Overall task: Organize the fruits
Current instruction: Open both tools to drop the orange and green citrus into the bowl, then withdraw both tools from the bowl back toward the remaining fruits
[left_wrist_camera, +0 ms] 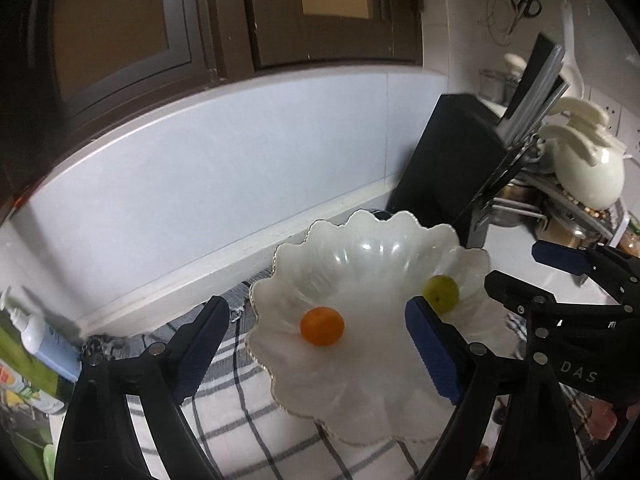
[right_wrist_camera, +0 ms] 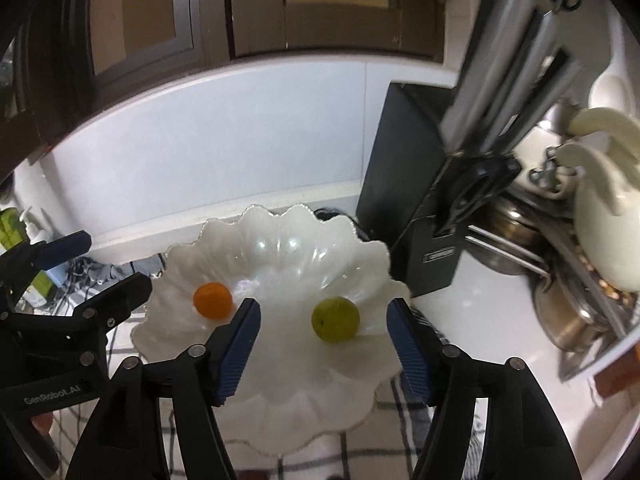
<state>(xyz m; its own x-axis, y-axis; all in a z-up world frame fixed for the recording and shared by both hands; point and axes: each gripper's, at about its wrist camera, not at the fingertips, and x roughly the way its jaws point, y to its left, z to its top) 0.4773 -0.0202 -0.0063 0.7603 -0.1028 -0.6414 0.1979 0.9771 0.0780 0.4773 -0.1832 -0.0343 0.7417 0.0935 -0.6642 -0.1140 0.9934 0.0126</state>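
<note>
A white scalloped glass bowl [left_wrist_camera: 360,380] sits on a checked cloth [left_wrist_camera: 240,412]. Inside it lie a small orange fruit [left_wrist_camera: 322,326] and a green fruit [left_wrist_camera: 441,294], apart from each other. My left gripper [left_wrist_camera: 316,344] is open above the bowl, its jaws to either side of the orange fruit, not touching it. In the right wrist view the bowl [right_wrist_camera: 280,412] holds the orange fruit [right_wrist_camera: 213,300] and the green fruit [right_wrist_camera: 335,319]. My right gripper [right_wrist_camera: 322,350] is open, with the green fruit between its jaws, not touching. Each gripper shows in the other's view.
A black knife block [left_wrist_camera: 444,168] with knives stands behind the bowl on the right. A dish rack with white utensils and steel pots [right_wrist_camera: 576,320] is at far right. A pump bottle [left_wrist_camera: 40,340] stands at left by the white wall ledge.
</note>
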